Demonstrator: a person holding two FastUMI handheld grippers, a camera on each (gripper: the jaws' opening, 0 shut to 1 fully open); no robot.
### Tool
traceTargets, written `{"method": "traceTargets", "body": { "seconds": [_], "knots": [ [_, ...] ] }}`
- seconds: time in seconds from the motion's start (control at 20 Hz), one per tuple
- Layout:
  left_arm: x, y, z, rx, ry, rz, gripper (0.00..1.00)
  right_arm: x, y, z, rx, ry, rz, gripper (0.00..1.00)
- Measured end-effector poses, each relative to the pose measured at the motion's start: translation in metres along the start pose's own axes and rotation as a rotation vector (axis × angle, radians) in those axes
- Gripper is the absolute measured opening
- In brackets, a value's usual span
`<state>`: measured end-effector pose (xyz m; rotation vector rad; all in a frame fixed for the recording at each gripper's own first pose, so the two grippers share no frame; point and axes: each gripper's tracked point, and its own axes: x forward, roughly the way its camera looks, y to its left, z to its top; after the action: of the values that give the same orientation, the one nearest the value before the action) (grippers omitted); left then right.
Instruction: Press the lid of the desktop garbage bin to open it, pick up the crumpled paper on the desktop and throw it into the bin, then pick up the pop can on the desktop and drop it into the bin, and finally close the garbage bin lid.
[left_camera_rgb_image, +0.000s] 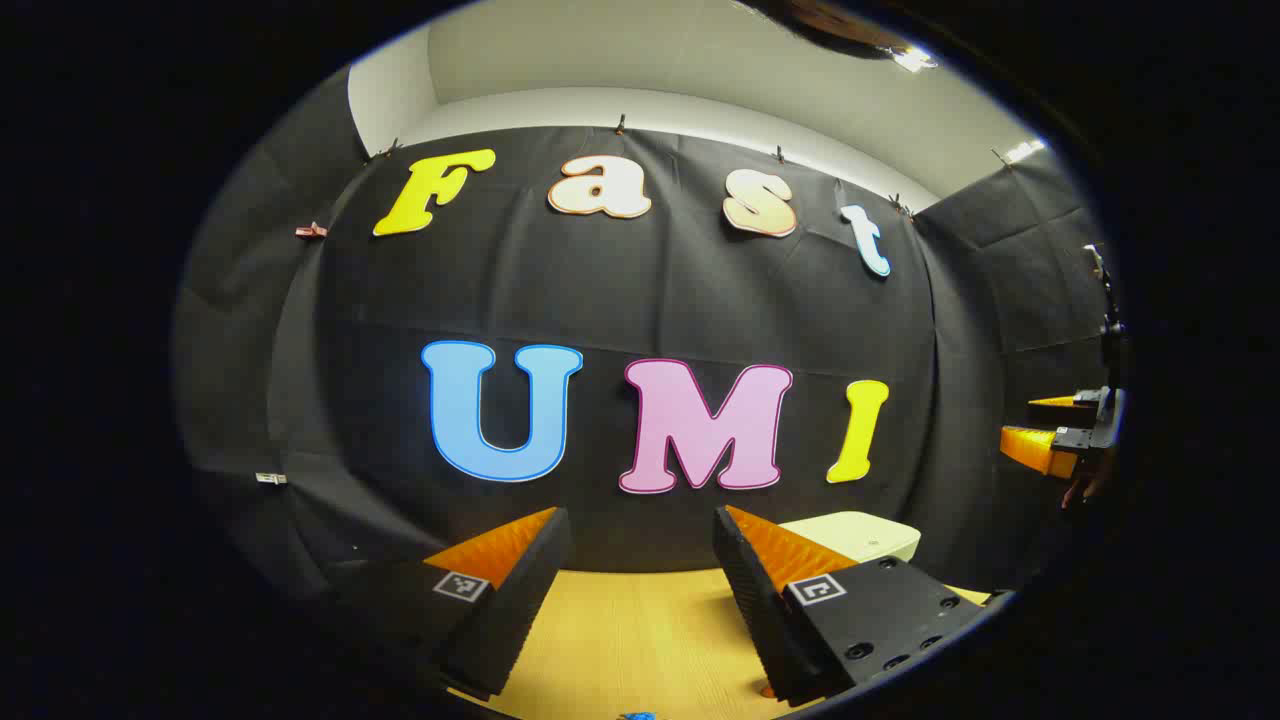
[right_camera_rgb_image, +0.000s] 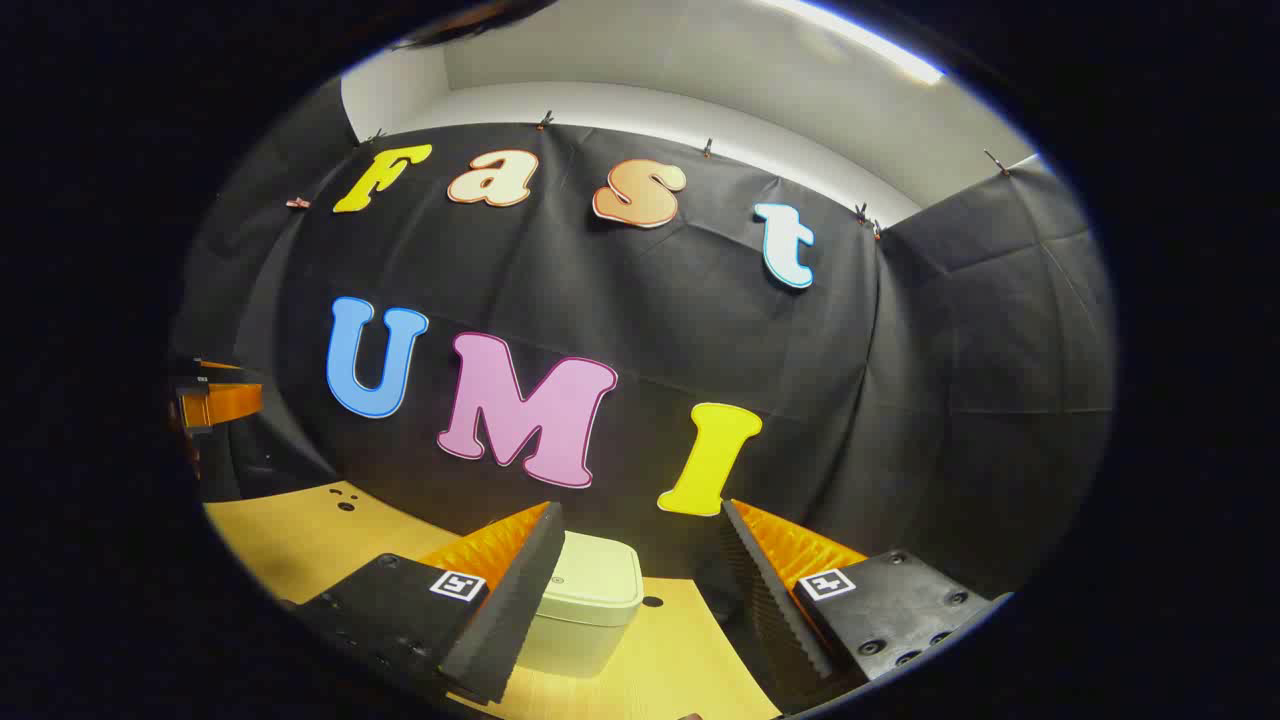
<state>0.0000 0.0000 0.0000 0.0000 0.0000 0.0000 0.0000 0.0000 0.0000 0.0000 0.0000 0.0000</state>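
Black cloth backs the yellow wooden table (right_camera_rgb_image: 300, 540); the cream plastic lidded bin (right_camera_rgb_image: 590, 610) stands closed, both tongs, left (left_camera_rgb_image: 640, 560) and right (right_camera_rgb_image: 640, 560), raised before it, spread wide, empty, presumably ready to press.

One garbage bin (right_camera_rgb_image: 590, 600) (lid down), one table (right_camera_rgb_image: 290, 540), two tools

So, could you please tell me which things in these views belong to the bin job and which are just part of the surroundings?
Belonging to the job:
- garbage bin, lid down, on the table
- right gripper, open, pointing at the bin
- left gripper, open

Just around:
- wooden table
- black cloth wall
- small holes in the tabletop
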Motion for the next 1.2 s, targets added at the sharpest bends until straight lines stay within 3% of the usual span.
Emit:
{"method": "traceTargets", "body": {
  "seconds": [0.4,0.9,1.2],
  "knots": [
    [0.017,0.007,-0.006,0.010,0.004,-0.024,0.93,0.008,0.035,-0.006,0.001,0.047,0.036,0.97],
    [0.023,0.021,-0.013,0.001,0.007,-0.049,0.93,0.020,0.046,0.000,0.024,0.068,0.008,0.94],
    [0.024,0.036,-0.027,0.005,0.017,-0.029,0.93,0.043,0.051,-0.017,0.046,0.192,0.037,0.43]
  ]
}}
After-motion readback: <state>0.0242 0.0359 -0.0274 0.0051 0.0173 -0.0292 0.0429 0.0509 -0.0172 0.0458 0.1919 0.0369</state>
